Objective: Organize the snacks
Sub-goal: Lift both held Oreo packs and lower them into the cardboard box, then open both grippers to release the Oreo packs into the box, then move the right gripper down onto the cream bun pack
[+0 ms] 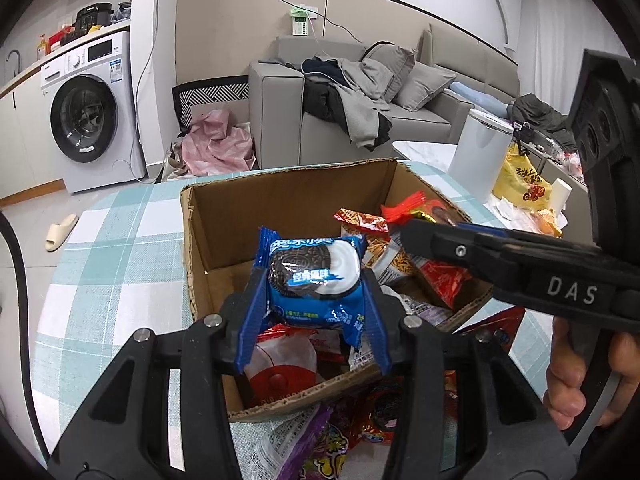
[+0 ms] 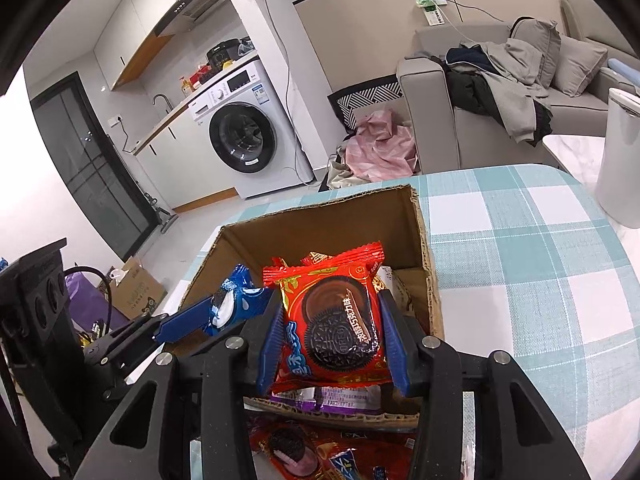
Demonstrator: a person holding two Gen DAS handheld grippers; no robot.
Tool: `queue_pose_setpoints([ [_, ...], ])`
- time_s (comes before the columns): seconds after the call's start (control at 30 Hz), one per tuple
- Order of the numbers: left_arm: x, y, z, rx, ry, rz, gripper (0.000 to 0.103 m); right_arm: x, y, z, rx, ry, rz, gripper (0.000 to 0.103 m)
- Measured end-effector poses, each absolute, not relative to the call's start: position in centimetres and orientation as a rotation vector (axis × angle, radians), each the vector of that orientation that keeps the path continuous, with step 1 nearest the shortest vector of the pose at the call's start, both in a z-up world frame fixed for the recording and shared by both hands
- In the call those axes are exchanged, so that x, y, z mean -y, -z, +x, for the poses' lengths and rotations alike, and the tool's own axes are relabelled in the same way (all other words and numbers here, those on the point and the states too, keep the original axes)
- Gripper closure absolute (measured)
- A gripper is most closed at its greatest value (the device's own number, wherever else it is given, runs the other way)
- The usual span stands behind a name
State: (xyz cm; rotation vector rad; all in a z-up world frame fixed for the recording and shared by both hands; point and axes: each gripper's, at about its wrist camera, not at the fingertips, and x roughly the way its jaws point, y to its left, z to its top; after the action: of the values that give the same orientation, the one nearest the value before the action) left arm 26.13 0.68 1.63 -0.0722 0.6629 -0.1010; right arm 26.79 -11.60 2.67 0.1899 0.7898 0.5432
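My left gripper (image 1: 314, 292) is shut on a blue Oreo packet (image 1: 312, 280) and holds it over the open cardboard box (image 1: 240, 208). My right gripper (image 2: 332, 332) is shut on a red Oreo packet (image 2: 332, 320), also above the cardboard box (image 2: 320, 224). The right gripper (image 1: 404, 232) reaches in from the right in the left wrist view, over red snack bags (image 1: 440, 280) inside the box. The left gripper with the blue packet (image 2: 236, 304) shows at the left of the right wrist view. Several snack packets (image 1: 340, 432) lie on the table in front of the box.
The box stands on a table with a teal checked cloth (image 2: 540, 260). A white bin (image 1: 476, 148) and a yellow bag (image 1: 520, 180) are to the right. A grey sofa (image 1: 340, 120) with clothes and a washing machine (image 1: 88, 116) stand behind.
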Motion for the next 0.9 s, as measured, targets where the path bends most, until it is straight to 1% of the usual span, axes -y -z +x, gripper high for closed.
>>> queue_pose_setpoints([
  [0.07, -0.8, -1.6, 26.0, -0.667, 0.105, -0.076, 0.060, 11.6, -2.7, 26.8, -0.796, -0.545, 0.194, 0.058],
  [0.13, -0.7, -1.7, 25.9, -0.671, 0.102, -0.080, 0.060, 11.6, -2.9, 26.6, -0.790, -0.554, 0.190, 0.052],
  [0.2, -0.6, -1.8, 25.6, -0.676, 0.100, -0.086, 0.057, 11.8, -3.4, 26.1, -0.771, -0.564, 0.173, 0.041],
  [0.23, -0.8, -2.0, 25.5, -0.678, 0.105, -0.091, 0.055, 11.9, -3.7, 25.8, -0.756, -0.560, 0.161, 0.038],
  [0.3, -0.9, -2.2, 25.0, -0.683, 0.106, -0.094, 0.048, 12.3, -4.3, 24.9, -0.726, -0.548, 0.138, 0.030],
  [0.33, -0.9, -2.4, 24.6, -0.679, 0.099, -0.089, 0.041, 12.6, -4.5, 24.7, -0.720, -0.546, 0.133, 0.027],
  [0.37, -0.9, -2.6, 24.2, -0.673, 0.093, -0.083, 0.035, 12.9, -4.7, 24.4, -0.717, -0.545, 0.130, 0.020],
  [0.4, -1.0, -2.8, 23.8, -0.668, 0.091, -0.080, 0.032, 13.3, -4.9, 24.1, -0.715, -0.542, 0.130, 0.012],
  [0.47, -1.1, -3.2, 22.9, -0.660, 0.093, -0.080, 0.022, 13.9, -5.2, 23.6, -0.714, -0.540, 0.133, 0.005],
  [0.5, -1.1, -3.4, 22.5, -0.658, 0.097, -0.081, 0.020, 14.1, -5.3, 23.5, -0.714, -0.539, 0.134, 0.002],
  [0.63, -1.1, -4.2, 20.6, -0.651, 0.065, -0.068, 0.001, 15.0, -5.7, 22.4, -0.712, -0.539, 0.114, 0.000],
  [0.9, -2.3, -5.5, 17.0, -0.636, 0.064, -0.086, 0.001, 16.1, -6.0, 20.2, -0.703, -0.533, 0.085, 0.000],
])
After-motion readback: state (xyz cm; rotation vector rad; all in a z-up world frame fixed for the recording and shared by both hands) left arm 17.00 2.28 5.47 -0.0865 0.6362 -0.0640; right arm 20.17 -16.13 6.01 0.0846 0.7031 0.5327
